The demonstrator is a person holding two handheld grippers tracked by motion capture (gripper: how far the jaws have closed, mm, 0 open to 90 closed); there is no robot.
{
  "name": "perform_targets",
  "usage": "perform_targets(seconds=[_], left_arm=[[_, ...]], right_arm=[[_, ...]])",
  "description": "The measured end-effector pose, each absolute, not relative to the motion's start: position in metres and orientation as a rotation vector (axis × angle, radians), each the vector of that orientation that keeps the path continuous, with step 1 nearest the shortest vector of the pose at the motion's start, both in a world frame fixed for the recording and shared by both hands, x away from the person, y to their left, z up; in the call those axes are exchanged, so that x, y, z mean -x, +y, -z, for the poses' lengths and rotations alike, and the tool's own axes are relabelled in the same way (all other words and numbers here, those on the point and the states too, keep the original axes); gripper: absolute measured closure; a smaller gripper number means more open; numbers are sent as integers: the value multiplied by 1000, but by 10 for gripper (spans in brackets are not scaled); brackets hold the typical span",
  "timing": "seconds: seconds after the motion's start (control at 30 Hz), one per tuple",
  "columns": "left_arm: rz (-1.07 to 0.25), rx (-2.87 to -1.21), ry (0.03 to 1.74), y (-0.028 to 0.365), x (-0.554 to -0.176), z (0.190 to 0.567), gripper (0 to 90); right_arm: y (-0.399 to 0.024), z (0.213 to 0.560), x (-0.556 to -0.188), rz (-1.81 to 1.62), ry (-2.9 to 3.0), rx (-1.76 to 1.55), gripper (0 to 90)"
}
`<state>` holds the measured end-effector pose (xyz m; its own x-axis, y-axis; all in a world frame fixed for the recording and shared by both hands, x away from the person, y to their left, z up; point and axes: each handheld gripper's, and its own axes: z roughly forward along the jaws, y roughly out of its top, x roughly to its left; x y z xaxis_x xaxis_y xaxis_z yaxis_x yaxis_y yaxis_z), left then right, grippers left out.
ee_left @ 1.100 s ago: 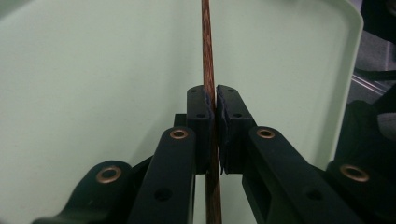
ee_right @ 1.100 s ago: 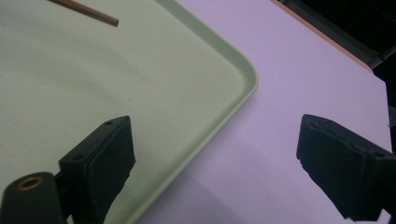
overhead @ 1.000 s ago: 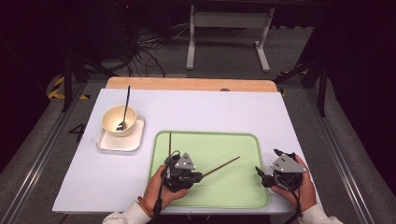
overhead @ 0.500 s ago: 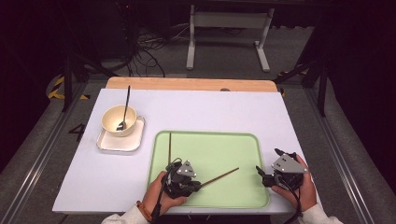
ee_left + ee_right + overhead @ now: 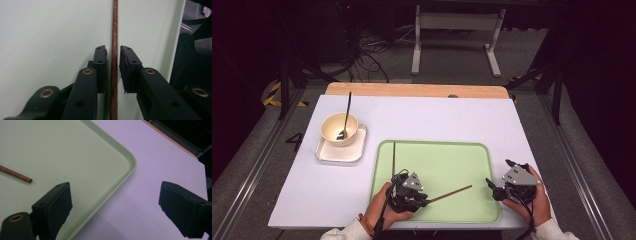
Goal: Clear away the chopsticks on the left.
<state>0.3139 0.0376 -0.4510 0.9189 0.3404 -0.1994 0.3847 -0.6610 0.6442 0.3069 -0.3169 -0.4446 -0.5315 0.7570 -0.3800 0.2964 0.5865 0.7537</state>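
Resting low over the near left part of the green tray, the left gripper has a brown chopstick running straight between its two pads. Its jaws have just been opening, and a thin gap shows on each side of the stick, so the grip is released (the stick lies flat on the tray). From above, this chopstick stretches from the gripper toward the tray's near right corner. A second chopstick lies along the tray's left edge. The right gripper hovers at the tray's near right corner with its jaws spread wide and nothing between them. A bowl with a spoon stands on a small plate by the table's left edge.
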Motion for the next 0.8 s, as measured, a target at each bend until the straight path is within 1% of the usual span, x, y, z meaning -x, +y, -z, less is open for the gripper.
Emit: perform_targets(seconds=[0.13,0.23,0.37,0.43,0.53,0.6,0.73,0.8], left_arm=[[79,-2333,509,39,-316,449,712],[67,-2324,481,40,-318,446,705],[44,-2327,423,38,-321,441,782],[42,-2313,408,36,-322,439,847],[41,-2318,348,30,-323,437,879],[36,-2326,280,24,-323,437,881],[41,-2341,225,10,-323,437,883],[23,-2373,222,3,-324,438,889]], right_arm=[[-317,445,-307,-823,2100,-832,118],[-317,445,-307,-824,2100,-834,118],[-317,445,-307,-823,2101,-836,118],[-317,446,-307,-819,2102,-836,118],[-318,446,-306,-818,2101,-839,118],[-318,446,-306,-818,2099,-846,118],[-319,446,-306,-816,2095,-850,118],[-319,446,-306,-815,2095,-850,118]])
